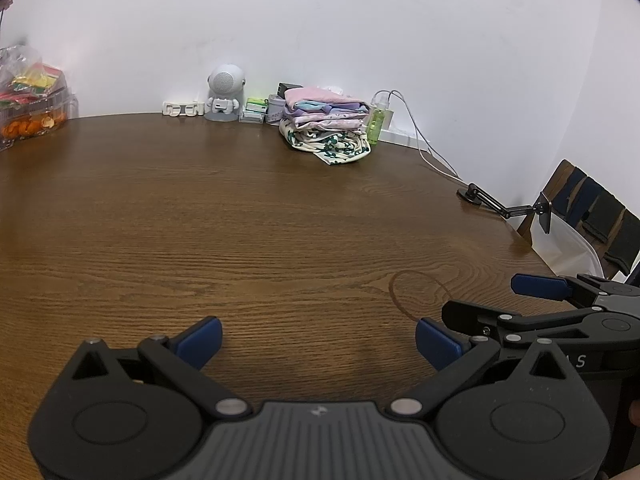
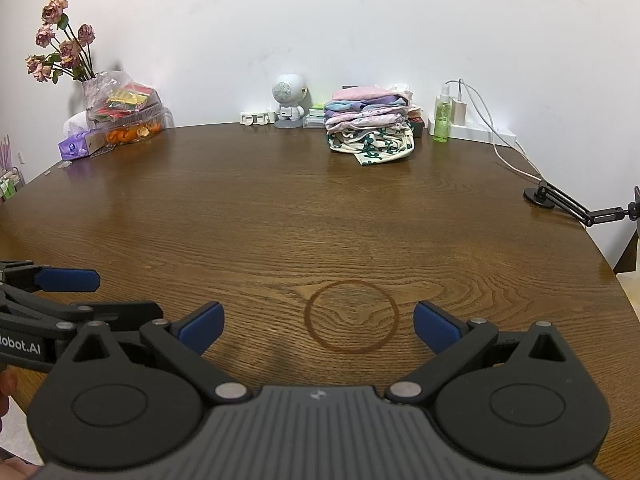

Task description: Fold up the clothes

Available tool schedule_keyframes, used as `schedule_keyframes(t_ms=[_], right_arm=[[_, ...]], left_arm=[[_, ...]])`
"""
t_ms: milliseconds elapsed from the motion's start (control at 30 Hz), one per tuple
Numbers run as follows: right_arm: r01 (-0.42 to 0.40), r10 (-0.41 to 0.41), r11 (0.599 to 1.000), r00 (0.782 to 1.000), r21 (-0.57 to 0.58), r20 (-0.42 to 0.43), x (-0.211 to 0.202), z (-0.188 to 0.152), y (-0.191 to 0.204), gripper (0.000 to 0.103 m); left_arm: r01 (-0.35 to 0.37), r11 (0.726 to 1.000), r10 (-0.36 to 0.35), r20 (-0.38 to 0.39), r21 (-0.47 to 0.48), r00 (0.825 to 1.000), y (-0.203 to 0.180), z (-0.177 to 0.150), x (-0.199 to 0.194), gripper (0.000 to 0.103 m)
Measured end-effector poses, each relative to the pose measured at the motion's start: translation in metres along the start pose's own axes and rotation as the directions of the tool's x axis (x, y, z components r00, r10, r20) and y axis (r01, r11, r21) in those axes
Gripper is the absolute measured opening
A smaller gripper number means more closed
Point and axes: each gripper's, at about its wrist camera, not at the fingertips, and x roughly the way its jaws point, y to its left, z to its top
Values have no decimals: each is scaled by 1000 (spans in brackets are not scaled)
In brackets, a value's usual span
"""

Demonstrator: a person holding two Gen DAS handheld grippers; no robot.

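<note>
With both the left gripper [image 1: 319,340] and right gripper [image 2: 319,328] spread wide and empty, reach across to the clothes pile [image 2: 370,128] and take only the top garment

You see a brown wood-grain worktop [image 2: 280,208], pastel pink-and-lilac folded clothes [image 2: 368,110] over a green-printed cream garment [image 2: 376,144], and a green bottle [image 2: 442,120].

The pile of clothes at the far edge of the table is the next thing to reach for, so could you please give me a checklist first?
1. Left gripper open, holding nothing: ok.
2. Right gripper open, holding nothing: ok.
3. Pile of clothes in view: ok.
4. Bare table between the grippers and the pile: ok.
5. Green bottle apart from the pile: ok in the right view, cannot tell in the left.
6. Top garment lifts off alone: cannot tell.
</note>
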Motion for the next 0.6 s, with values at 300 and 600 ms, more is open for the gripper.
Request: schedule_keyframes(t_ms=[300,600], right_arm=[[2,-2,1000,1000,0,1,0,-1,1,103],[3,-3,1000,1000,1,0,0,-1,1,103]], left_arm=[[3,1000,-3,1,4,1000,0,0,0,103],[9,1000,-9,-2,14,1000,0,0,0,103]])
